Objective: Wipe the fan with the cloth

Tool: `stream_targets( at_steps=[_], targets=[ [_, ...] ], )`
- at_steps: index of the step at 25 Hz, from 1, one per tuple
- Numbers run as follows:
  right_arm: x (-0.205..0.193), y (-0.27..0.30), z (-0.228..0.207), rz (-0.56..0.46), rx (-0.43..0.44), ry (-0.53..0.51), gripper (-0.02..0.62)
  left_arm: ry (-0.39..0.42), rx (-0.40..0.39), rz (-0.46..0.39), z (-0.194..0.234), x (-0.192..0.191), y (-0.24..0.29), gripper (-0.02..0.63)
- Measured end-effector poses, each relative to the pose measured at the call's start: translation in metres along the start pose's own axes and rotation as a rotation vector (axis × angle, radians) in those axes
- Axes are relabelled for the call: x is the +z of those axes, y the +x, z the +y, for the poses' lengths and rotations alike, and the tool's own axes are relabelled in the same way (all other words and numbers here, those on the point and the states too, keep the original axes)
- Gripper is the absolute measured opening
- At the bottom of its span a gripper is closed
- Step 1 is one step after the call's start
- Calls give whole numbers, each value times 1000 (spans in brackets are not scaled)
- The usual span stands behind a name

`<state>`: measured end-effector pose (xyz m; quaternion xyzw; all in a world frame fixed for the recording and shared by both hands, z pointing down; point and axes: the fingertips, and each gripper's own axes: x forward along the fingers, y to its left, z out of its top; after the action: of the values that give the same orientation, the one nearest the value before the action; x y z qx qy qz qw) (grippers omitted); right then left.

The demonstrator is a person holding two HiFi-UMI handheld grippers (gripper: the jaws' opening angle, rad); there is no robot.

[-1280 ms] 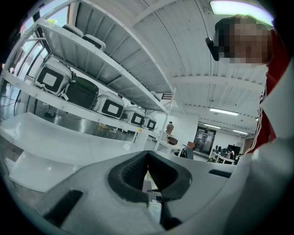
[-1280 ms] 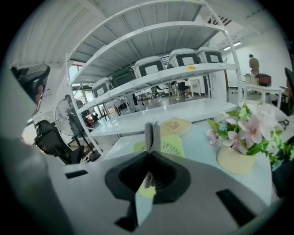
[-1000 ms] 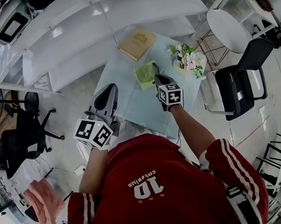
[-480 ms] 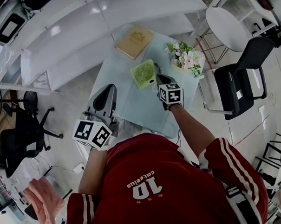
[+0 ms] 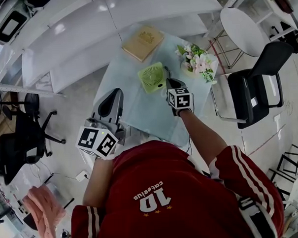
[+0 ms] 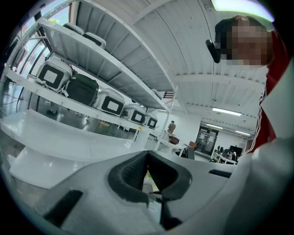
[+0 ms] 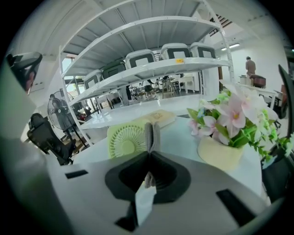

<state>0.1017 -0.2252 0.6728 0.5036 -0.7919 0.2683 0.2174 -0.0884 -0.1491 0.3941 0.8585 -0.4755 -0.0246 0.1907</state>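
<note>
The pale green fan (image 5: 152,77) stands on the glass table (image 5: 134,109); in the right gripper view the fan (image 7: 125,141) faces me just left of the jaws. My right gripper (image 5: 168,81) is beside the fan's right edge. Seen from its own camera, the right gripper (image 7: 151,126) is shut on a thin grey cloth (image 7: 151,137), and a white tag (image 7: 144,202) hangs below it. My left gripper (image 5: 116,93) hovers over the table's near left edge, away from the fan. In its own view the left gripper (image 6: 147,153) is shut with nothing in it.
A tan book (image 5: 143,43) lies at the table's far side. A pot of pink and white flowers (image 5: 200,62) stands to the right of the fan. A black chair (image 5: 258,86) is to the right, white shelving (image 5: 86,40) behind, and a pink cloth (image 5: 42,212) lower left.
Hardly anything differs. The head view has shifted a little; the right gripper stays by the fan's right edge and the left gripper keeps its place.
</note>
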Motion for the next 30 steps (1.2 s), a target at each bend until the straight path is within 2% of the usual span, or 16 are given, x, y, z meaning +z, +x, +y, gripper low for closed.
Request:
stream_targets(
  at_steps=[9, 30],
  targets=[
    [-9, 5, -5, 14, -8, 3, 14, -2, 27, -4, 2, -1, -6, 3],
    [-9, 6, 13, 13, 28, -28, 14, 9, 36, -19, 3, 0, -19, 3]
  ],
)
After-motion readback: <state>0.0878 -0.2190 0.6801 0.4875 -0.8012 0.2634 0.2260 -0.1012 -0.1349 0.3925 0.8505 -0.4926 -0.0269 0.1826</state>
